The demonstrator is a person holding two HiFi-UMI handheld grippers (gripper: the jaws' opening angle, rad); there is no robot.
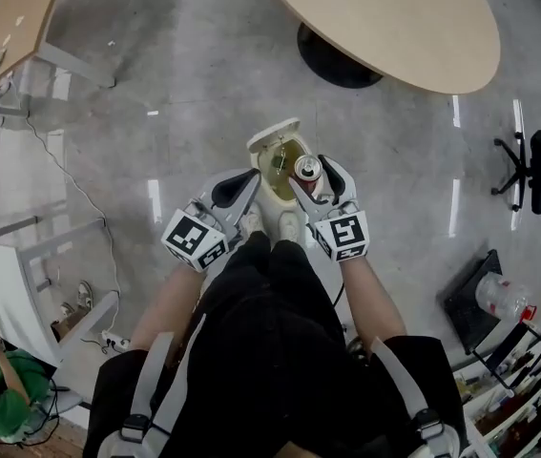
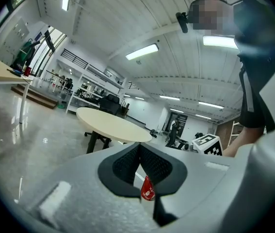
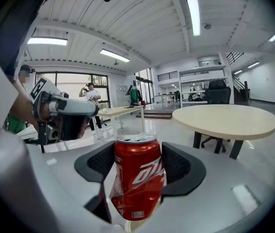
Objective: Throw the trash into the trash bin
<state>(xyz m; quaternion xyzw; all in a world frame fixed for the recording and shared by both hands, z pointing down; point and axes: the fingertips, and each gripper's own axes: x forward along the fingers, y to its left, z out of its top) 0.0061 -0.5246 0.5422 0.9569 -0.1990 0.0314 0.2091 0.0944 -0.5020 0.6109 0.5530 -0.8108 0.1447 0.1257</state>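
The red can (image 3: 137,176) held over the trash bin (image 1: 268,134), with both grippers in front of the standing person.
The right gripper (image 1: 316,181) pinched the red can by its sides, one black pad on each flank, and the can's top end faced upward. In the head view the can showed over the bin's open mouth, whose lid was tipped back; the bin stood on the grey floor (image 1: 184,84). The left gripper (image 1: 241,191) hung just beside the bin's near-left edge, its jaws pressed together at the tips with nothing between them. A round table (image 1: 394,17) stood beyond the bin.
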